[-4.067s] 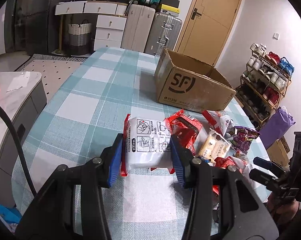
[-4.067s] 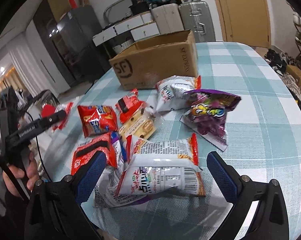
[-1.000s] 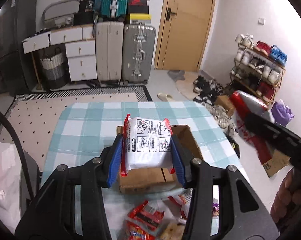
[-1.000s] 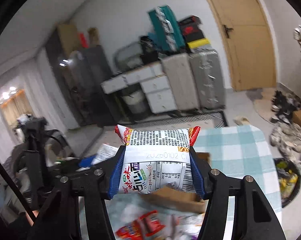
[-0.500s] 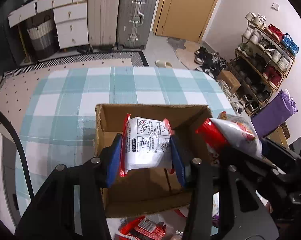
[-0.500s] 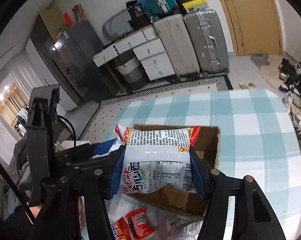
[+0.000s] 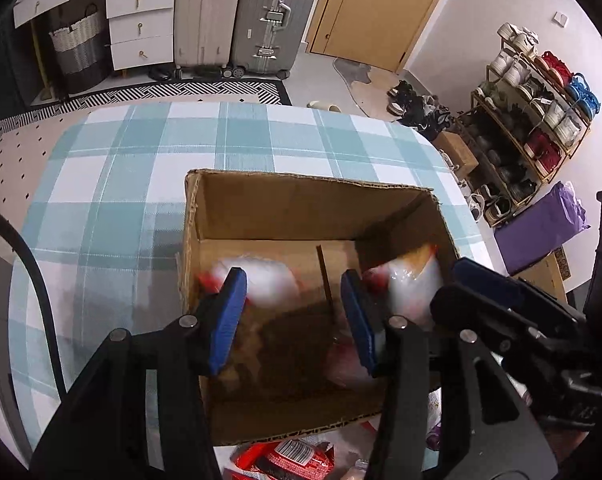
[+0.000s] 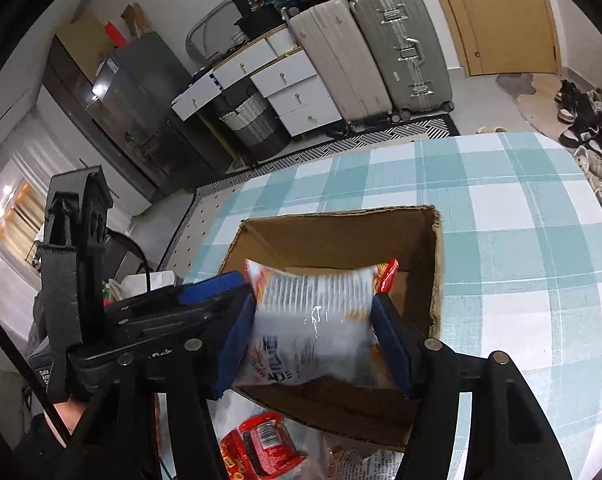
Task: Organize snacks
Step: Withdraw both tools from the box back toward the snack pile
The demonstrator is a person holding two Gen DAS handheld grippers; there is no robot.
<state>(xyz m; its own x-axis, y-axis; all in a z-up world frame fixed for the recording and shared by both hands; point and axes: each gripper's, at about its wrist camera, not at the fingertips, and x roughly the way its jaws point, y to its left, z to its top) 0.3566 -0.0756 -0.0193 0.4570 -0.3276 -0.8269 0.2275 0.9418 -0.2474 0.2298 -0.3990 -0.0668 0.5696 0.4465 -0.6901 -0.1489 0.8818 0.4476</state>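
Note:
An open cardboard box [image 7: 301,196] [image 8: 435,264] stands on the checked table. My left gripper [image 7: 295,316] is open above the box, with nothing between its blue pads. A blurred white and red snack bag [image 7: 269,286] is below it inside the box. My right gripper [image 8: 313,332] hangs over the box with its pads spread, and a blurred white snack bag [image 8: 313,312] sits between them; it also shows in the left wrist view [image 7: 413,284]. I cannot tell whether the pads still press it.
More snack packets lie on the table in front of the box, red ones [image 8: 261,448] [image 7: 289,460] among them. The teal checked tablecloth [image 7: 113,200] extends behind and left of the box. Suitcases [image 7: 269,12], drawers and a shoe rack [image 7: 541,92] stand beyond the table.
Both grippers came down over the box. My left gripper has opened and let its white packet drop into the box. The right pads have spread and its bag is blurred.

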